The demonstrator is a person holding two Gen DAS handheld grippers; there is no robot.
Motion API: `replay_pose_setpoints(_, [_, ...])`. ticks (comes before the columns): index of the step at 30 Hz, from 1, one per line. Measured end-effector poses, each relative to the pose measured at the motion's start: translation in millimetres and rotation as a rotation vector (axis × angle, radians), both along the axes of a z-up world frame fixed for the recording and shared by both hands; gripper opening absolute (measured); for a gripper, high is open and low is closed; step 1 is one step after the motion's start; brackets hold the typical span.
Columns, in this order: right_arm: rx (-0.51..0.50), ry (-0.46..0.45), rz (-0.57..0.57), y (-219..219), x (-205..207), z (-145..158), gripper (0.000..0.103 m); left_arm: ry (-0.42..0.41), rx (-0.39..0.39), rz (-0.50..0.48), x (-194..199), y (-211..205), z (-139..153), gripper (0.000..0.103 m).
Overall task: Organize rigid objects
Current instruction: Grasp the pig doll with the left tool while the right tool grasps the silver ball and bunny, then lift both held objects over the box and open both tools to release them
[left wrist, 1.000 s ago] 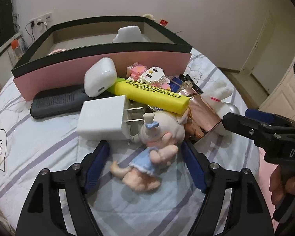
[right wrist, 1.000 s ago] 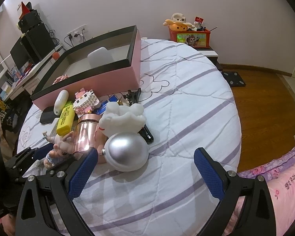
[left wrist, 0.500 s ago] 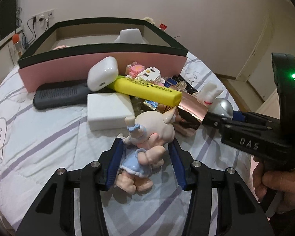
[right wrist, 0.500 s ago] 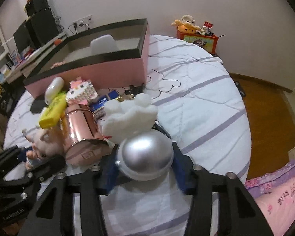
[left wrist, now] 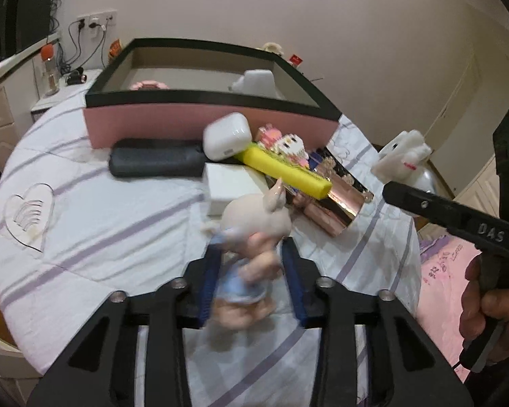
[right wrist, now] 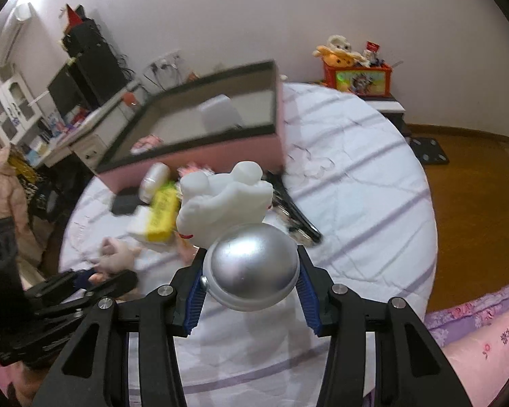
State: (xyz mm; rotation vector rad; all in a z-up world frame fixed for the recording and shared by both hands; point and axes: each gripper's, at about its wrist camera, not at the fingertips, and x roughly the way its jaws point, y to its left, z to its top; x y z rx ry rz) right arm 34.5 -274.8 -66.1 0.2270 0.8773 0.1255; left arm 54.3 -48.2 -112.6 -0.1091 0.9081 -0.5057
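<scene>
The letters "DAS" stand in raised black on the arm of the right tongs (left wrist: 407, 183), seen from the left wrist. The print on the pink bedding (left wrist: 437, 271) is too blurred to read.

A bedroom in a home. A round bed (right wrist: 373, 183) with a white, purple-striped quilt fills the middle, with a wood floor (right wrist: 471, 176) on its right. Far left stand a white cabinet (right wrist: 8, 115) and a dark monitor (right wrist: 69, 90); a toy box (right wrist: 358, 79) sits at the far wall.
</scene>
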Motion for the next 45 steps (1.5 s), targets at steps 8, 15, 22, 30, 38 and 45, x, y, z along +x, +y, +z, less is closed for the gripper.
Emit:
replay_pose_setpoints(8, [-0.012, -0.007, 0.044, 20.3, 13.3, 5.6, 0.048, 0.008, 0.056, -0.044, 9.2, -8.5, -7.3, 0.036])
replay_pose_setpoints(15, [-0.011, 0.020, 0.024, 13.0, 10.6, -2.4, 0.048, 0.013, 0.045, -0.059, 12.3, -10.8, -15.6, 0.038])
replay_pose_setpoints(22, [-0.008, 0.020, 0.025, 14.6, 10.1, -1.2, 0.048, 0.007, 0.094, -0.057, 13.6, -16.2, -22.9, 0.045])
replay_pose_setpoints(30, [-0.009, 0.014, 0.026, 15.3, 6.3, 2.1, 0.048, 0.035, 0.003, -0.043, 13.2, -4.5, -18.7, 0.038])
replay_pose_setpoints(38, [-0.002, -0.011, 0.054, 18.5, 12.2, 15.5, 0.048, 0.009, -0.036, -0.011, 6.2, 17.9, 9.1, 0.038])
replay_pose_setpoints(45, [-0.034, -0.071, 0.094, 26.4, 45.0, 43.1, 0.048, -0.098, -0.041, 0.027, 32.0, 36.3, 59.8, 0.038])
